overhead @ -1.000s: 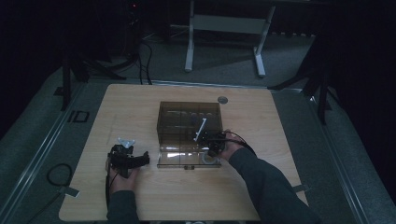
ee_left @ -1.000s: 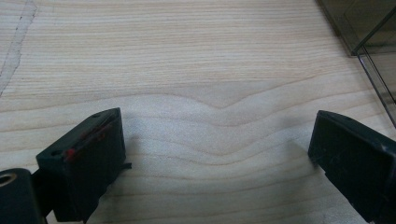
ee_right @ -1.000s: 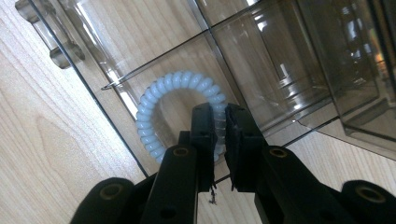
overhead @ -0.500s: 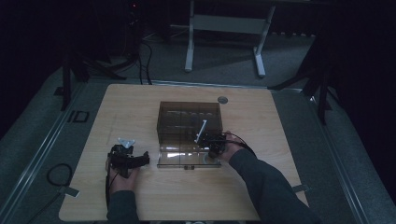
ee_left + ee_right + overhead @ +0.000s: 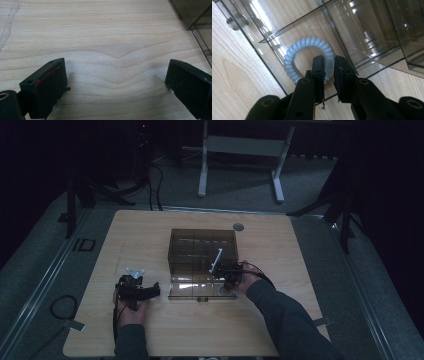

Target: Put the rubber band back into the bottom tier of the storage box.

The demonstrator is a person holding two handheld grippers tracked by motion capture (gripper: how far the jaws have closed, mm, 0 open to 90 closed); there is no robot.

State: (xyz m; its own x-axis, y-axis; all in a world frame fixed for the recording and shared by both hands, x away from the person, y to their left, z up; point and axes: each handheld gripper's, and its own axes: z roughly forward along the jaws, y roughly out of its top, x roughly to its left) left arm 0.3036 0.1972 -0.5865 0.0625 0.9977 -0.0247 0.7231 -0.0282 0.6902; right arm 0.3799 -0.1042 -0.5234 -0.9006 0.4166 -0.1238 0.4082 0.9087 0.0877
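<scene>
Both grippers sit near the table's front edge. Left gripper, well to the left of the box, has its jaws spread wide over bare wood with nothing between them; it rests idle in the hand.

Right gripper reaches into the front tray of the smoky plastic box. Its jaws stand narrowly apart around one side of a pale blue coil hair tie, which lies flat on the tray floor in the right-hand compartment. They have just been easing open, and a slight gap shows on either side of the coil, so I read the tie as let go, or very nearly, though I cannot tell for certain that the pads are clear of it.

Judged from this, the step in hand is setting the tie down in the tray. The next move calls for the jaws to part a little more and then lift straight up, so a pad does not catch a loop and drag the tie out over the low divider.

Farther back, a white stick leans in the box's deep part.
</scene>
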